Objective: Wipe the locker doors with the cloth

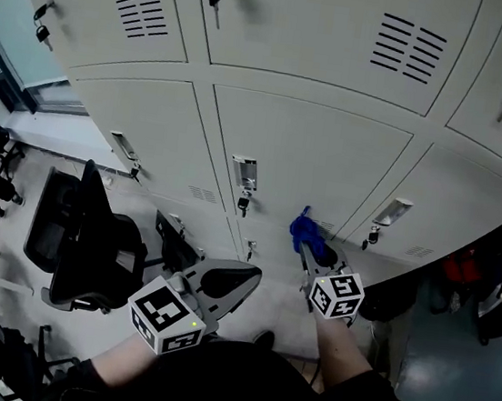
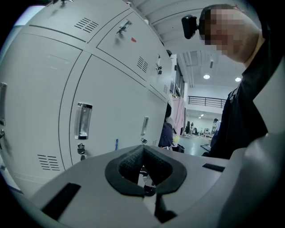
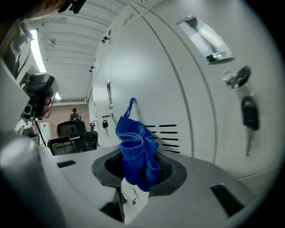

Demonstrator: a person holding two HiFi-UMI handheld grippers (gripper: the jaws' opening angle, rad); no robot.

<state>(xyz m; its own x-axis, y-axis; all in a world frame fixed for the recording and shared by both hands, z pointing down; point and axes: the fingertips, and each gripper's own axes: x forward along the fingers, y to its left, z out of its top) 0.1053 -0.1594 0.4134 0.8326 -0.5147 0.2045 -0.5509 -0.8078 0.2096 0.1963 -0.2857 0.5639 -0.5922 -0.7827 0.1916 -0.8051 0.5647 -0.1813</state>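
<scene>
Right gripper point(image 3: 139, 171) is clamped on a bunched blue terry cloth point(image 3: 136, 149), which is pinched between the black padded jaws. Most of the cloth's folds stand up above the jaws, and a thin loop rises from the top. In the head view the cloth sits at the foot of the lower row of pale grey metal locker doors point(image 1: 304, 147), just beside a set of dark vent slots point(image 3: 167, 136). Whether the fabric actually presses on the door cannot be told.

Left gripper point(image 2: 143, 153) has its jaws drawn together, with the ribbed pads meeting at the tips and nothing between them. It is held low, away from the doors and to the left of the other gripper, and its black-and-white marker cube point(image 1: 167, 314) faces the head camera.

Each door has a recessed chrome handle point(image 1: 245, 172) with a lock beneath it. A black-headed key point(image 3: 249, 113) hangs from one lock near the right gripper. A black mesh office chair point(image 1: 90, 238) stands on the pale floor to the left, near the lockers.
</scene>
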